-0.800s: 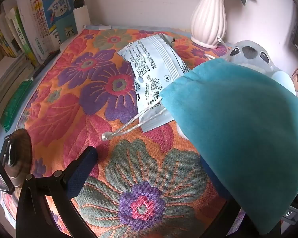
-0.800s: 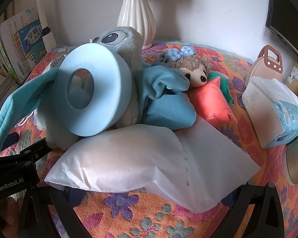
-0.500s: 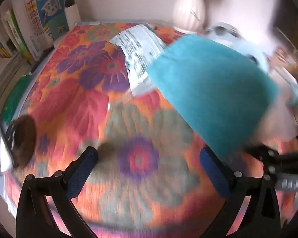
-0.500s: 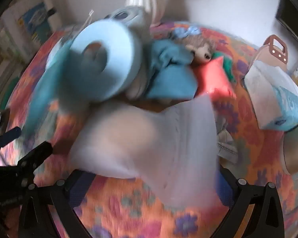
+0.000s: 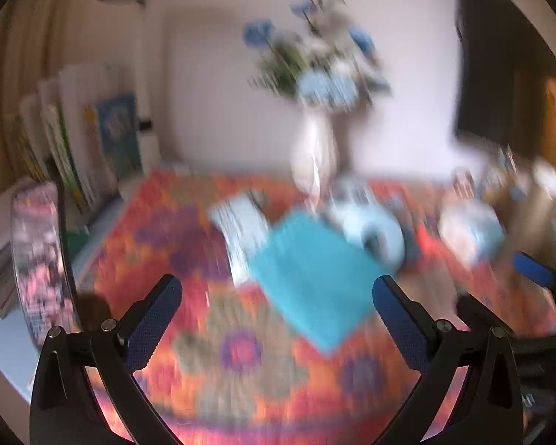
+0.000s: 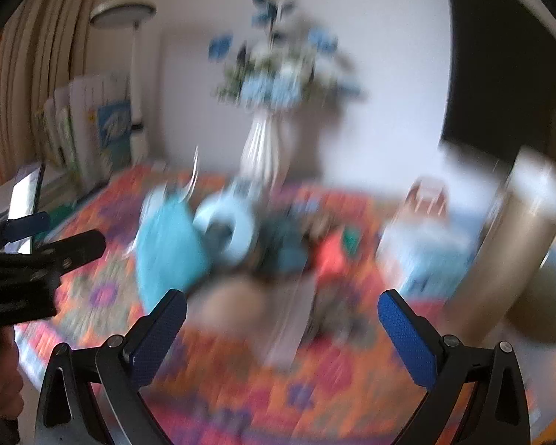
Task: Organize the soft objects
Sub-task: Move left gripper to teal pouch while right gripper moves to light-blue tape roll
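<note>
While both views are badly smeared, the flowered cloth [image 5: 159, 259] over the worktop reads plainly — it carries everything. On it, near the middle, lies the teal pouch [image 5: 311, 285], just beside the pale blue ring [image 5: 383, 235] and a printed packet [image 5: 244, 230]; a white vase [image 6: 263, 148] stands behind by the wall, likely kept out of the way. The soft things sit heaped together, so sorting seems hardly begun. Both the left gripper [image 5: 278, 319] and the right gripper [image 6: 281, 333] have their fingers spread wide, empty — apparently held well off the pile to choose a target.
</note>
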